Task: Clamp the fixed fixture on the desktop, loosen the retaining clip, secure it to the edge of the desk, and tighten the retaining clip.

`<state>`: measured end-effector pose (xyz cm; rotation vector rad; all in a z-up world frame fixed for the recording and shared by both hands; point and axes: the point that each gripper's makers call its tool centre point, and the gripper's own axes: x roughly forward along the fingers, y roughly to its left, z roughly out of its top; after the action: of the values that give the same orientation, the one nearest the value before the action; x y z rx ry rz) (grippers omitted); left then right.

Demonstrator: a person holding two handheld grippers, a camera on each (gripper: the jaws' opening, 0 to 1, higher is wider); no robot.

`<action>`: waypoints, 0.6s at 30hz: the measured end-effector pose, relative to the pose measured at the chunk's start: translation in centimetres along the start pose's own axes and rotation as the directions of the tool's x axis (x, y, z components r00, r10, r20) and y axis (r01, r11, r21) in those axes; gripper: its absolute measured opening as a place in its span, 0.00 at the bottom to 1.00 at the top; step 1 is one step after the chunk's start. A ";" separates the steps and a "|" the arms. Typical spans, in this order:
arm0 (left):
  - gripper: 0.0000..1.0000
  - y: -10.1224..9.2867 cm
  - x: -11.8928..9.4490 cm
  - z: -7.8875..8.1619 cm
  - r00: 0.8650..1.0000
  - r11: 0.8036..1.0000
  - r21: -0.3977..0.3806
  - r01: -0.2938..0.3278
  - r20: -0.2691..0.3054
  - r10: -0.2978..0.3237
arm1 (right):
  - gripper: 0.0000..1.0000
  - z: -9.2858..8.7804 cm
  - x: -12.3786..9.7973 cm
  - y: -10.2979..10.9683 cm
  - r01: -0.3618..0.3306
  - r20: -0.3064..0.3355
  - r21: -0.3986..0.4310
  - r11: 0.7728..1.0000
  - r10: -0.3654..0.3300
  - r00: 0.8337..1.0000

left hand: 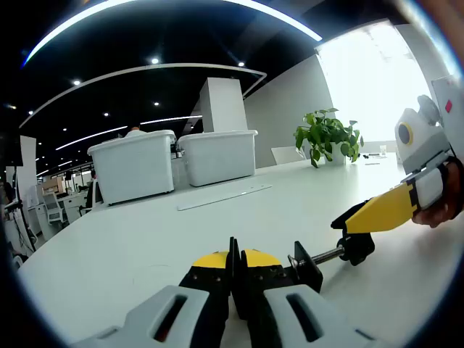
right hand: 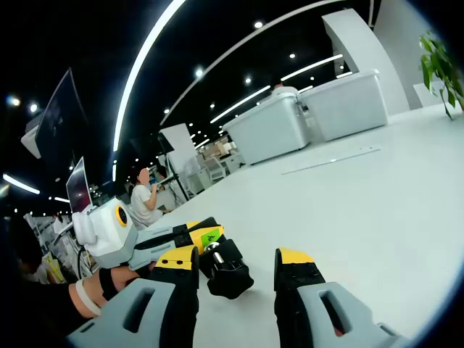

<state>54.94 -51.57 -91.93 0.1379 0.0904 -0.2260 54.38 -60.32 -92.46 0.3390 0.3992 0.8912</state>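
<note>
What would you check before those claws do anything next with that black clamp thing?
1. Is the left claw shut on the black metal clamp fixture? Ok.
2. Is the right claw open, with a jaw on either side of the black round knob? Ok.
3. Is the knob gripped for turning? Not ok, the jaws are not closed on it.
4. Is the silver threaded rod unobstructed? Ok.
5. Is the clamp at the edge of the white desk? Cannot tell.

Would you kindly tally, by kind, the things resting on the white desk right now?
White storage bins: 2
Potted plant: 1
Flat strip: 1
Clamp fixture, held in the left gripper, with the right gripper open around its knob: 1
Total: 5
</note>
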 end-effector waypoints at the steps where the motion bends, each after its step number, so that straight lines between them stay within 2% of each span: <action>1: 0.06 0.0 0.0 0.0 1.000 1.000 0.000 0.000 0.000 0.000 | 0.30 -0.3 0.2 -0.1 -0.003 -0.011 0.006 1.000 0.003 1.000; 2: 0.06 0.0 0.0 0.0 1.000 1.000 0.000 0.001 0.000 -0.001 | 0.30 -0.6 0.2 0.3 -0.019 -0.022 0.041 0.999 0.020 1.000; 5: 0.06 0.0 0.0 0.0 1.000 1.000 0.001 0.001 0.000 -0.001 | 0.28 -1.4 0.5 0.6 -0.027 -0.052 0.067 0.997 0.031 0.998; 10: 0.06 -0.1 0.0 0.0 1.000 1.000 0.002 0.001 0.000 -0.001 | 0.25 -1.5 0.7 0.6 -0.031 -0.050 0.125 0.992 0.037 0.998; 13: 0.06 -0.1 0.0 0.0 1.000 1.000 0.004 0.001 0.000 -0.001 | 0.24 -1.5 0.6 0.8 -0.035 -0.047 0.125 0.992 0.041 0.998; 16: 0.06 0.0 0.1 0.0 1.000 1.000 0.003 -0.001 0.000 0.001 | 0.24 -1.2 0.7 1.0 -0.032 -0.037 -0.033 0.999 0.031 0.999; 18: 0.06 0.0 0.1 0.0 1.000 1.000 0.003 -0.001 0.000 0.001 | 0.24 -1.1 0.6 1.3 -0.024 -0.027 -0.175 0.984 0.019 0.999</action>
<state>55.00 -51.61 -91.90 0.1411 0.0902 -0.2252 53.30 -58.89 -92.95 0.1705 0.3381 0.9455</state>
